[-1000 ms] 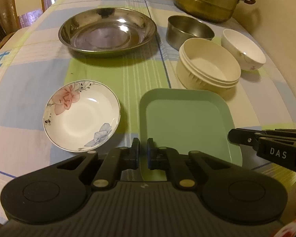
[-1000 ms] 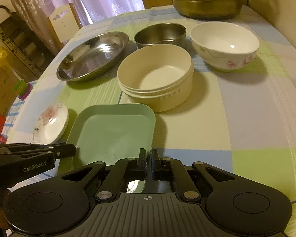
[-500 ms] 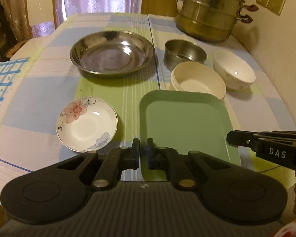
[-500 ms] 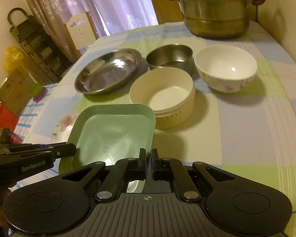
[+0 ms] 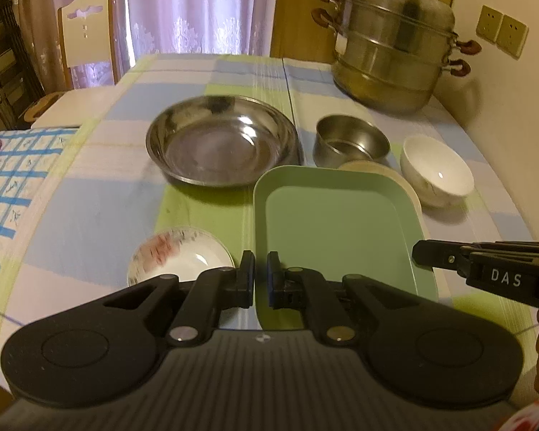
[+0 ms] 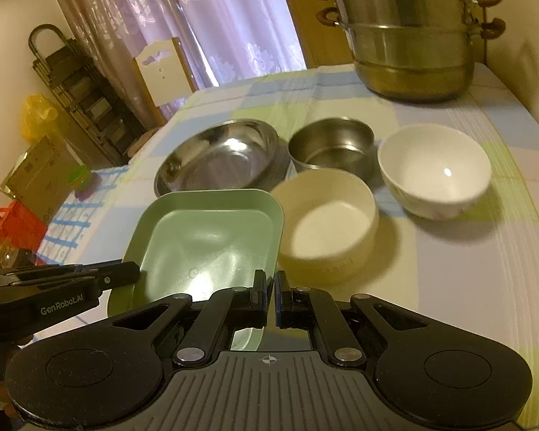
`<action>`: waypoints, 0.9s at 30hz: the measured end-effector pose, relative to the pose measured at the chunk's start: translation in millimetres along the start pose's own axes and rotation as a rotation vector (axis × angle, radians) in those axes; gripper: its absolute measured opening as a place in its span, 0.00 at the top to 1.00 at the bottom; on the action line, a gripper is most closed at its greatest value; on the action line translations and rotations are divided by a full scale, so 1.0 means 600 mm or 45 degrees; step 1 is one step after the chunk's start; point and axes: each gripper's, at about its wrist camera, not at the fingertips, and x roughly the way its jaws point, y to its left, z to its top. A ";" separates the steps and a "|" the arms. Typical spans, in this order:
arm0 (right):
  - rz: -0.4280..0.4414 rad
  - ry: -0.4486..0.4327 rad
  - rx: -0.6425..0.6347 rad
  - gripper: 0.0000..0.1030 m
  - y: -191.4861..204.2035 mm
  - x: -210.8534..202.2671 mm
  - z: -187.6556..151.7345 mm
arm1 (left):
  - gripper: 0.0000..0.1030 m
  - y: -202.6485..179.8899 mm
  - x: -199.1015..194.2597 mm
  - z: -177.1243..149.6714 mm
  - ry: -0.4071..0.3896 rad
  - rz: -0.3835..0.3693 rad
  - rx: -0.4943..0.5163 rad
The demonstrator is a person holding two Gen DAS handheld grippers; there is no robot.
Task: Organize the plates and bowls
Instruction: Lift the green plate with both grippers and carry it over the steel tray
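A pale green square plate (image 5: 341,226) hangs above the table, held at its near rim by both grippers. My left gripper (image 5: 260,265) is shut on its near left edge. From the right, my right gripper (image 5: 418,253) pinches the rim. In the right wrist view my right gripper (image 6: 271,285) is shut on the green plate (image 6: 204,237), with the left gripper (image 6: 133,273) at its left rim. Below lie a flowered saucer (image 5: 172,251), a wide steel plate (image 5: 219,140), a steel bowl (image 5: 348,140), a cream bowl (image 6: 327,226) and a white bowl (image 6: 434,168).
A tall steel steamer pot (image 5: 391,46) stands at the table's far right, near the wall. A white chair (image 5: 86,36) is at the far left edge. The checked tablecloth (image 5: 90,208) shows bare to the left of the saucer.
Both grippers have risen with the green plate pinched between them. The dishes on the table look smaller and farther below. In the left wrist view the plate now covers most of the cream bowl.
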 end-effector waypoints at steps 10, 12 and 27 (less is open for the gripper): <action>-0.024 -0.033 0.014 0.96 0.029 0.074 0.085 | 0.94 0.060 0.058 0.090 -0.041 -0.025 0.018; -0.031 -0.033 0.021 0.96 0.036 0.094 0.102 | 0.95 0.076 0.077 0.108 -0.038 -0.028 0.023; -0.126 0.015 0.054 0.96 0.067 0.260 0.188 | 0.95 0.171 0.216 0.203 0.021 -0.070 0.046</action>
